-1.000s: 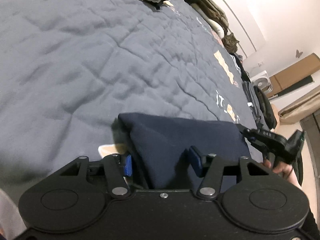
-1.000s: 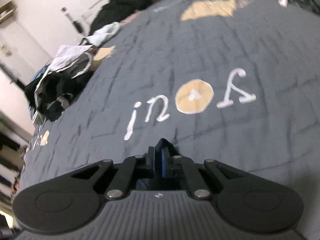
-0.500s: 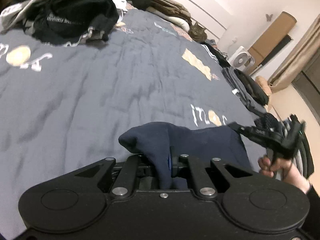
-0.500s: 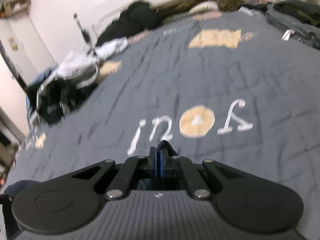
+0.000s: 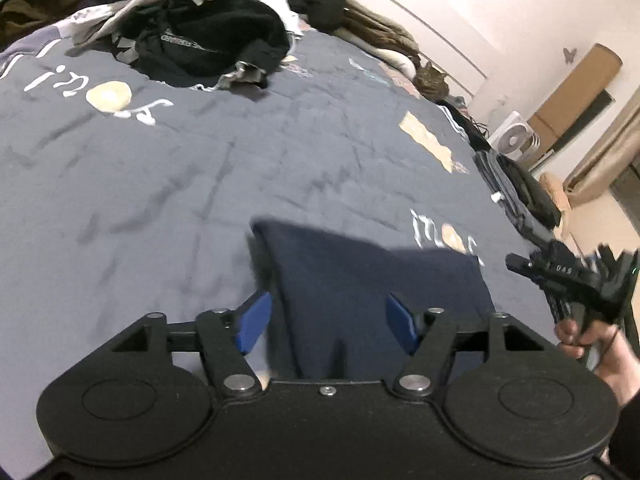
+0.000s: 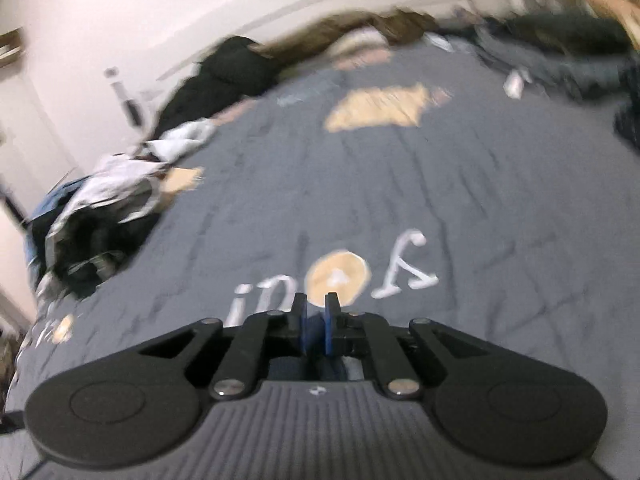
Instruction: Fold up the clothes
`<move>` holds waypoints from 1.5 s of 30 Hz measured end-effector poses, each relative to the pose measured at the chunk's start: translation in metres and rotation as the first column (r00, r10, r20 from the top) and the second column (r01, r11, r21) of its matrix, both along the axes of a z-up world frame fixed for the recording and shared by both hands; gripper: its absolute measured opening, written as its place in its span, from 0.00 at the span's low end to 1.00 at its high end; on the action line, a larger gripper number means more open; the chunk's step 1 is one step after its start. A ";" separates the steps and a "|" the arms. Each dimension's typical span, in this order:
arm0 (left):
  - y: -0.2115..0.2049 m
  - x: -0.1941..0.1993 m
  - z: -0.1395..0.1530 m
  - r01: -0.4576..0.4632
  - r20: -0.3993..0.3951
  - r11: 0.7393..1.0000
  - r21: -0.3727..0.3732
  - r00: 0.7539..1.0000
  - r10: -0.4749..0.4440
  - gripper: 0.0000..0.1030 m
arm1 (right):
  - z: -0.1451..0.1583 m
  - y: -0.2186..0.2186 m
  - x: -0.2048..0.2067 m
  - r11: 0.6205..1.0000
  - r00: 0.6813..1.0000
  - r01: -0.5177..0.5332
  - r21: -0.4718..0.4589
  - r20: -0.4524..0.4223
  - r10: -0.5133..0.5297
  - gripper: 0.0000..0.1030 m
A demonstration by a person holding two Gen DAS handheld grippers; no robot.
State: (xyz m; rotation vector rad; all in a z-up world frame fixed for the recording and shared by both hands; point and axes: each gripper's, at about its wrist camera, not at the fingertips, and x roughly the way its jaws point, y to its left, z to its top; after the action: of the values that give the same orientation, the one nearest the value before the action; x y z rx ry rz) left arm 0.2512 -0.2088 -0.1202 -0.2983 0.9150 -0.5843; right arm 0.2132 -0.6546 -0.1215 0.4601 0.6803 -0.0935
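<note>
With the left gripper [image 5: 328, 322] spread wide around the folded navy cotton garment [image 5: 372, 280] on the grey quilted bedspread [image 5: 200, 168] and the right gripper [image 6: 316, 316] nearly closed, seemingly empty, keep both low so the fold stays flat.

- A navy garment [image 5: 360, 280], folded into a compact, smooth-faced rectangle, lies flat on a grey quilted bedspread [image 5: 200, 168].
- Unfolded dark and white clothes [image 5: 200, 36] sit heaped at the bed's far end.
</note>
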 end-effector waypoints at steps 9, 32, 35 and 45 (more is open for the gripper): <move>-0.018 -0.058 -0.011 0.016 0.037 0.986 0.168 0.999 -0.022 0.61 | 0.014 0.052 -0.078 0.984 0.988 -0.147 -0.098 -0.061 0.141 0.11; -0.137 -0.196 -0.046 0.099 0.431 0.601 0.793 0.606 -0.669 0.51 | -0.015 0.075 -0.143 0.997 0.995 -0.074 0.030 -0.067 0.076 0.45; -0.141 -0.196 -0.051 0.086 0.435 0.586 0.806 0.585 -0.685 0.51 | -0.014 0.076 -0.141 0.992 0.995 -0.092 0.085 -0.038 0.095 0.34; -0.165 -0.191 -0.063 0.057 0.447 0.560 0.827 0.538 -0.715 0.50 | 0.009 0.064 -0.143 0.939 0.989 -0.113 0.324 0.129 0.074 0.08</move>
State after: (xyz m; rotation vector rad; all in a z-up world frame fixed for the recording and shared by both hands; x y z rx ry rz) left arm 0.0603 -0.3738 -0.1827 0.9519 0.2875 -0.6599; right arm 0.0707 -0.5909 -0.1129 0.7494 0.6048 0.1398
